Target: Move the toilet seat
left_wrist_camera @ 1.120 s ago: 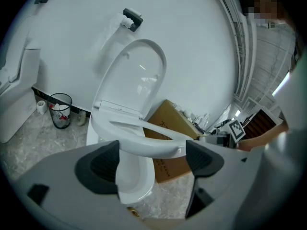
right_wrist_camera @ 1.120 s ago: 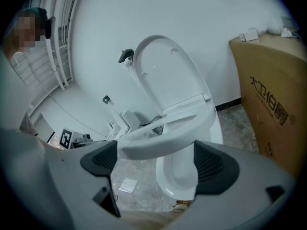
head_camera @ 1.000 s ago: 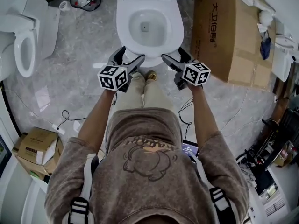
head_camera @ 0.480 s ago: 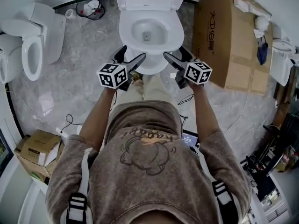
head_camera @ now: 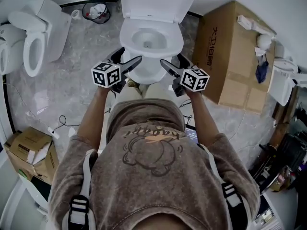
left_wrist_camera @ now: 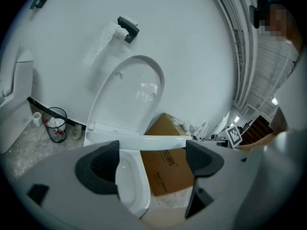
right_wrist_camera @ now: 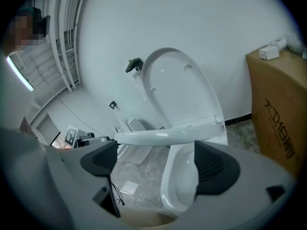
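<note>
Left gripper [left_wrist_camera: 151, 159]: jaws wide apart, nothing held. Right gripper [right_wrist_camera: 153, 162]: same, spread and empty. Toilet seat [right_wrist_camera: 163, 136] edge-on across frame centre, above jaw gap, clear of pads, lifted off bowl [head_camera: 151, 40]. Lid [head_camera: 153, 1] upright, top centre.

Two toilets show whole: the centre toilet [head_camera: 151, 40] and the left toilet [head_camera: 29, 55]. There are two cardboard boxes, the large box [head_camera: 230, 66] and the small box [head_camera: 29, 150]. One wire wastebasket [head_camera: 96, 9]. Two tools, the left tool [left_wrist_camera: 151, 159] and the right tool [right_wrist_camera: 156, 164]. One person [head_camera: 148, 176].
</note>
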The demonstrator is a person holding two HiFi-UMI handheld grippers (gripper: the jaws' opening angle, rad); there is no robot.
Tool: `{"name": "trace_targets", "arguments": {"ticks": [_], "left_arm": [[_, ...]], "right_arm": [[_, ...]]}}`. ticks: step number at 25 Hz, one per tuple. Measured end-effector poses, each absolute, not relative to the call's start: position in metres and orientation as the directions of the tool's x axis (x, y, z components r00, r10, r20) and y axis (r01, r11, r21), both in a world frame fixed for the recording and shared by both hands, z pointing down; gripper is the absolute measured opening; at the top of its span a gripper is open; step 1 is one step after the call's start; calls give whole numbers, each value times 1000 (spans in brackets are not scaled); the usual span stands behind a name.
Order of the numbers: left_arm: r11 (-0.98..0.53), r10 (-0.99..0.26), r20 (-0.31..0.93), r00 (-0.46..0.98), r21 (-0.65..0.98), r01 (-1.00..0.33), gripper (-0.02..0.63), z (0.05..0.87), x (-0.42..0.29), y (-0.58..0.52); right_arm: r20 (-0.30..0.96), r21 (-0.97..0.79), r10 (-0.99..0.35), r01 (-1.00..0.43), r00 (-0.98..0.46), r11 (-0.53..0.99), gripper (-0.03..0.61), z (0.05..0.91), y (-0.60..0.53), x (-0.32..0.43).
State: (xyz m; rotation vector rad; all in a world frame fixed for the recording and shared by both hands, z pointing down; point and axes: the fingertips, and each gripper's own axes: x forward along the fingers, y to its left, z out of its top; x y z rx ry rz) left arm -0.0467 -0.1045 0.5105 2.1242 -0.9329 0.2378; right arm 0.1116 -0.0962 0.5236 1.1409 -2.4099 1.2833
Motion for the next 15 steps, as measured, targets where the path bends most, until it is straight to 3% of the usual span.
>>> {"name": "trace_targets", "arguments": {"ticks": [11,15], "left_arm": [[-410,-571,451,686,567,-714,423,494,-49,-132],[-419,-549,462,697,569,-707,423,491,-46,-137]], "right_arm": [[468,-637,-562,-701,-682,320,497,507,-122,108],[468,-651,-467,-650,-750,391,476,505,-128,74]]}}
